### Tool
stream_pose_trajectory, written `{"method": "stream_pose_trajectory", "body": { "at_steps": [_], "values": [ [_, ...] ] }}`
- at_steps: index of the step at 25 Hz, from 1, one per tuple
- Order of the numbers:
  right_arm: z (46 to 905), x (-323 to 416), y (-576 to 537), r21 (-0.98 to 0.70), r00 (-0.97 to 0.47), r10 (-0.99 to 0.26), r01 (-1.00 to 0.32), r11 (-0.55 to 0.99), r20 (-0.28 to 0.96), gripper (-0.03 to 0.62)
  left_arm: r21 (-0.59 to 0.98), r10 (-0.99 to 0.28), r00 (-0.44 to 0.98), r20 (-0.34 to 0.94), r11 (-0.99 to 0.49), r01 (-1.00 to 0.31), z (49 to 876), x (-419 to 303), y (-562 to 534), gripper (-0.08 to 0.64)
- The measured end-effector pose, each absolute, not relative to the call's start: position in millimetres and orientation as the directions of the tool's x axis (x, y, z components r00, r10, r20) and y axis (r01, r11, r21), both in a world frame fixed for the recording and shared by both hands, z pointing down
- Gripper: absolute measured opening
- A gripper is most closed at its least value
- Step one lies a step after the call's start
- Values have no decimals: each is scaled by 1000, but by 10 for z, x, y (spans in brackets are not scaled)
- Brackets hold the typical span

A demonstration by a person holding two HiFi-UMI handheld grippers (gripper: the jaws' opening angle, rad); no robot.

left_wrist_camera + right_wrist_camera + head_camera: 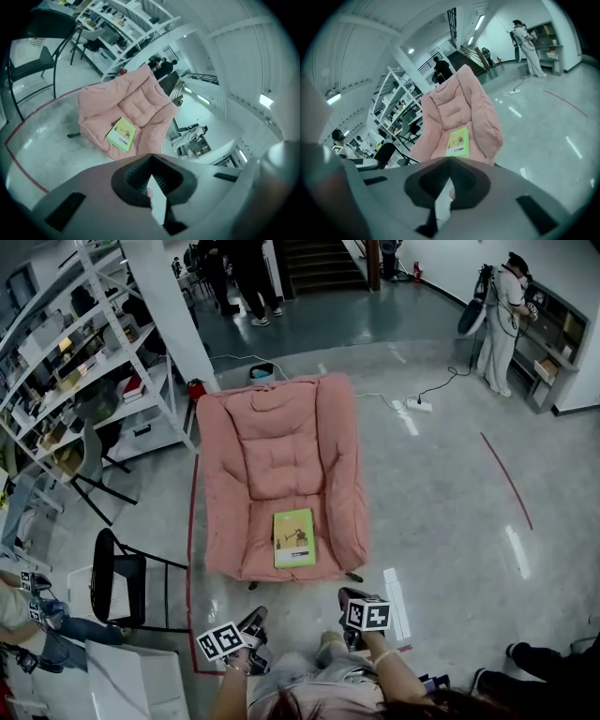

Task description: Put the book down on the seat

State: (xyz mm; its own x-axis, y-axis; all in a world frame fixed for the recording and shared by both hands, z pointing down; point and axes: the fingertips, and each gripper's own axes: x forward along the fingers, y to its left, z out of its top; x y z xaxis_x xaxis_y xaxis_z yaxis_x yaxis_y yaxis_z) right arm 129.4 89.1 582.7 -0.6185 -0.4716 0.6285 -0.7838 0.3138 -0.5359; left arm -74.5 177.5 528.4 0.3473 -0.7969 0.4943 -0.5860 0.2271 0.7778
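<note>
At the seat (281,470) front edge, green book (294,538), open floor (450,521) alongside

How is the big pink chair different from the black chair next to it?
The pink chair is puffy and cushioned all over; the black chair has a thin frame. The pink chair is wider than the black chair. The green book lies on the pink chair's seat, not on the black chair. Both stand on the grey floor.

White metal shelving rack (111,367) stands upper left; black metal-framed chair (103,574) lower left; white power strip (419,406) and red floor tape line (506,480) lie right
</note>
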Motion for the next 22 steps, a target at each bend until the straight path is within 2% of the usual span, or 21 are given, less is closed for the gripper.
{"method": "stream_pose_trajectory", "body": {
  "at_steps": [22],
  "values": [
    [4914, 1022, 1747, -402, -564, -607, -825, 396, 560, 15, 831, -845, 428, 321, 35, -555, 4839, -764, 2694, -3]
  ]
}}
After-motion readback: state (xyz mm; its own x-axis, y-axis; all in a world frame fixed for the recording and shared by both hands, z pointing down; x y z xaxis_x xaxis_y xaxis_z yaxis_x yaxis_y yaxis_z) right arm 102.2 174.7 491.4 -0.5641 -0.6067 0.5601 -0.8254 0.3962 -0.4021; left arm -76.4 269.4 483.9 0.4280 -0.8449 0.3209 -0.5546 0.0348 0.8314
